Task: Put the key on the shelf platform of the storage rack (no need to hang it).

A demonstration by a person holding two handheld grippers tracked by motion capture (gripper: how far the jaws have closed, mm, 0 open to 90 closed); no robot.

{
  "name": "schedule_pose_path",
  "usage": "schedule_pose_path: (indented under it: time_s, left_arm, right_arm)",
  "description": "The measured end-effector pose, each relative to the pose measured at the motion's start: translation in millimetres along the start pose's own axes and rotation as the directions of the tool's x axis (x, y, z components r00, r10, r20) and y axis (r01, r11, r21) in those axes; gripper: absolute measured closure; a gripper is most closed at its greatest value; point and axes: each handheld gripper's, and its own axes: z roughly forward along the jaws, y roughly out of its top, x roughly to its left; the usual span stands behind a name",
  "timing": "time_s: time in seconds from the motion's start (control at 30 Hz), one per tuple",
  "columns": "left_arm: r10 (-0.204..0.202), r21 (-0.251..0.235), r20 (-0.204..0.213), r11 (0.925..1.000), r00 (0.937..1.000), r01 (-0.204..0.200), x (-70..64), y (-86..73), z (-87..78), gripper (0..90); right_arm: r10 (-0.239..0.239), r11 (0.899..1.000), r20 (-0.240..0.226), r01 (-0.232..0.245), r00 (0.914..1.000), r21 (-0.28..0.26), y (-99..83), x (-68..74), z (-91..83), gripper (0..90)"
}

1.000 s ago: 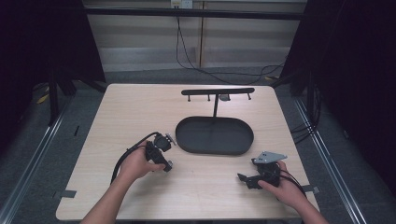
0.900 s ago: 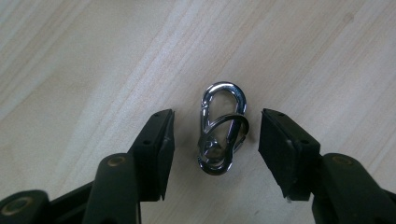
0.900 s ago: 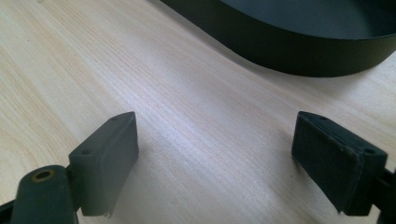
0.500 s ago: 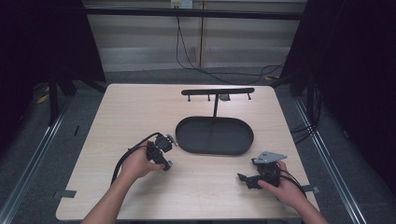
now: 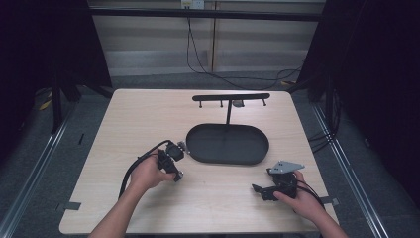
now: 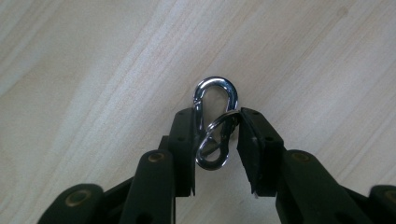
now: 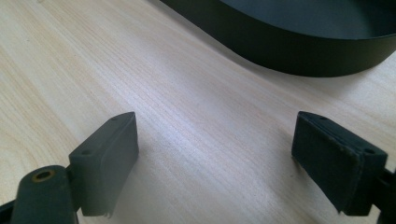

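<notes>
1. On my left gripper view, the left gripper (image 6: pixel 217 135) has its jaws closed in on a chrome carabiner (image 6: pixel 215 123), one pad against each side of it.
2. A small split ring (image 6: pixel 223 122) hangs on the carabiner's right side, caught against the right pad.
3. The carabiner's rounded top pokes out beyond the jaw tips, and its lower loop sits between the pads, over the pale wooden table (image 6: pixel 93 70).
4. From the high view, the left gripper (image 5: pixel 173 161) sits just off the left end of the black oval tray (image 5: pixel 228 156), near but not touching it; I cannot make out the carabiner at that size.
5. The right gripper (image 7: pixel 215 158) stands wide open with nothing between its pads, bare table under it and the tray wall (image 7: pixel 289 51) ahead.
6. In the high view, the right gripper (image 5: pixel 262 191) rests low near the table's front right, well apart from the left one.
</notes>
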Motion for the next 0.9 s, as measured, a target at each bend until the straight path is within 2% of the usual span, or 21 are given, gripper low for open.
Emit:
schedule_pose_path:
  time_s: [0.2,0.23,0.27,0.3,0.37,0.53,0.9]
  left_arm:
    - [-0.012,-0.004,0.008,0.9999,0.9999,0.012,-1.6,2.8,-7.9,68.0]
    - [-0.012,-0.004,0.008,0.9999,0.9999,0.012,-1.6,2.8,-7.9,81.7]
    - [-0.004,-0.023,0.016,0.9997,0.9999,0.004,-1.3,3.1,-13.0,81.7]
    - [-0.014,-0.040,0.027,0.9991,0.9995,0.015,-0.4,3.5,-16.6,88.8]
    - [-0.008,-0.020,0.015,0.9998,0.9998,0.008,-0.2,5.0,-20.1,88.8]
    - [-0.009,0.020,0.035,0.9998,0.9993,0.009,-2.5,8.3,-23.1,89.2]
    - [-0.017,0.027,0.031,0.9995,0.9994,0.016,-4.2,17.3,-44.9,89.3]
  right_arm:
    - [-0.001,1.000,0.000,0.001,1.0000,-0.001,0.0,-0.1,0.1,14.2]
    - [-0.001,1.000,0.000,0.001,1.0000,-0.001,0.0,-0.1,0.1,14.2]
    - [-0.001,1.000,0.000,0.001,1.0000,-0.001,0.0,0.0,0.1,14.2]
    - [0.000,1.000,0.000,0.000,1.0000,0.000,0.0,0.0,0.0,14.2]
    - [-0.001,1.000,0.000,0.001,1.0000,0.000,0.0,0.0,0.0,14.2]
    - [0.000,1.000,0.000,0.000,1.0000,0.000,0.0,0.0,0.0,14.2]
    - [0.000,1.000,0.000,0.000,1.0000,0.000,0.0,0.0,0.0,14.2]
